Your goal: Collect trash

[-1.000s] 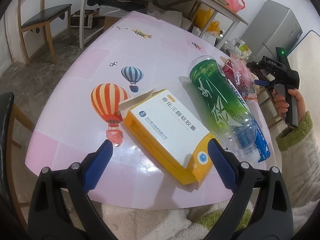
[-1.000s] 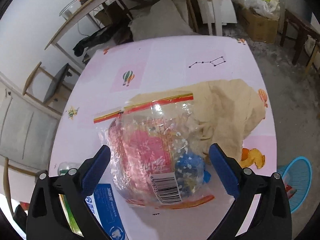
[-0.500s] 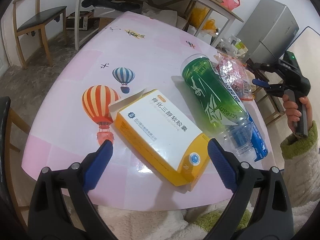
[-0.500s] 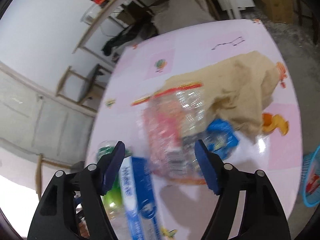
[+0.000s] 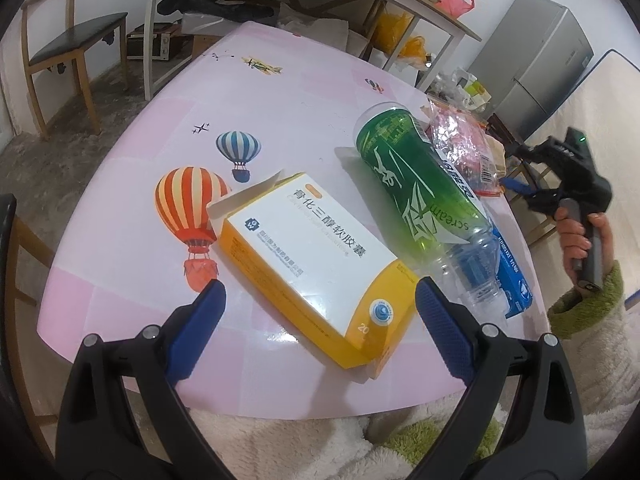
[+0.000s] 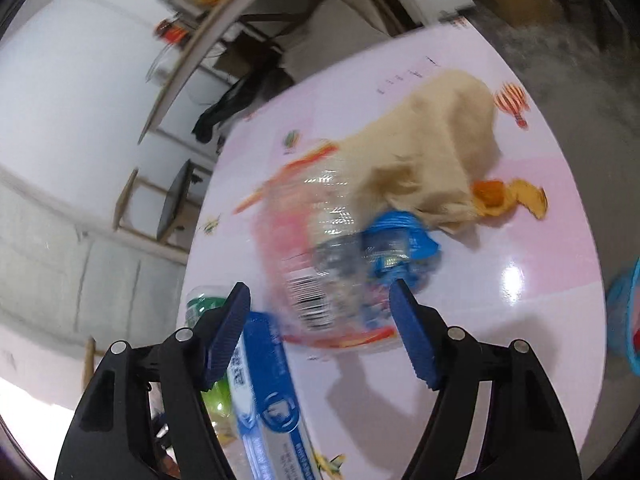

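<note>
A round table [image 5: 132,216] with a pink, balloon-printed cover carried all the trash. Largest on it was a crumpled beige cloth [image 6: 436,156], lying toward the far right edge in the right wrist view, with a scrap of orange peel [image 6: 504,196] touching its near corner. The yellow-and-white medicine box [image 5: 316,256] lay flat near the table's front edge, one end flap open toward the balloon print. Just beside it on the right lay the green-labelled plastic bottle [image 5: 416,188] on its side, its neck pointing at the front edge. A long blue-and-white carton [image 6: 268,400] lay against the bottle's far side, partly hidden under it in the left wrist view. Beyond that sat a clear zip bag [image 6: 320,256] with a red strip, holding pink and blue wrappers; it was blurred in the right wrist view.

The left gripper [image 5: 320,320] hovered over the front edge with its blue pads spread wide either side of the box's near end, touching nothing. The right gripper [image 6: 320,332] was spread at a middling width, empty, in front of the zip bag's near edge, its left pad over the blue carton. In the left wrist view it was gripped in the right hand [image 5: 576,236] off the table's right edge.
</note>
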`<state>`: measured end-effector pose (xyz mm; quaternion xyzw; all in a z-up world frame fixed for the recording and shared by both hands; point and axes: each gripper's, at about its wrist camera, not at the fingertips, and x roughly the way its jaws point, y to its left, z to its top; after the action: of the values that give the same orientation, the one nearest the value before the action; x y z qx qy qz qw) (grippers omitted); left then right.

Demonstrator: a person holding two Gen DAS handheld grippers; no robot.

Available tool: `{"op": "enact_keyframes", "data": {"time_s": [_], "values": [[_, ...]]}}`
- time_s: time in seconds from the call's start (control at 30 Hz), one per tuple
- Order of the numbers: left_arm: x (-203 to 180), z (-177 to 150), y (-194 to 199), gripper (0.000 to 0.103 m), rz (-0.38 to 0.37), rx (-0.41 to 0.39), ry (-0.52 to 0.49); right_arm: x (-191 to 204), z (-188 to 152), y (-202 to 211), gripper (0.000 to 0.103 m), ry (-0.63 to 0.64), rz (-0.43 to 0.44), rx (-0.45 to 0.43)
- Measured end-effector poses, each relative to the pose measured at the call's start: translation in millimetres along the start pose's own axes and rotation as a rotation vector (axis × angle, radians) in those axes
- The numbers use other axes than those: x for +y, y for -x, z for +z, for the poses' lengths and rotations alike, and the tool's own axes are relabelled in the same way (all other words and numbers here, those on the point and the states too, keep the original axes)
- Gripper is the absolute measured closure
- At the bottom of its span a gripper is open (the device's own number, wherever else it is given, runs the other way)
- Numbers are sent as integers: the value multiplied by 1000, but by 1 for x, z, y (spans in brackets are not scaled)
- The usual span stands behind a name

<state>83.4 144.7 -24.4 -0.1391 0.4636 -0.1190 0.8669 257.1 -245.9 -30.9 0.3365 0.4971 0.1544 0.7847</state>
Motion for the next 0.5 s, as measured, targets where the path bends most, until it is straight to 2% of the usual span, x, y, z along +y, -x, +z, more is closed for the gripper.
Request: {"op": "enact_keyframes", "data": {"time_s": [0.13,0.3,0.5], "values": [[0,0,0,11,-3,-4,4,-5,-3,-16,32,-22,48,53],[-1,0,-1,11,-5,6,3,5,-14,-12,33,4,110,61],[-2,-1,-3,11,-9,8,-1,16,-20,-6,47,28,150,70]]}}
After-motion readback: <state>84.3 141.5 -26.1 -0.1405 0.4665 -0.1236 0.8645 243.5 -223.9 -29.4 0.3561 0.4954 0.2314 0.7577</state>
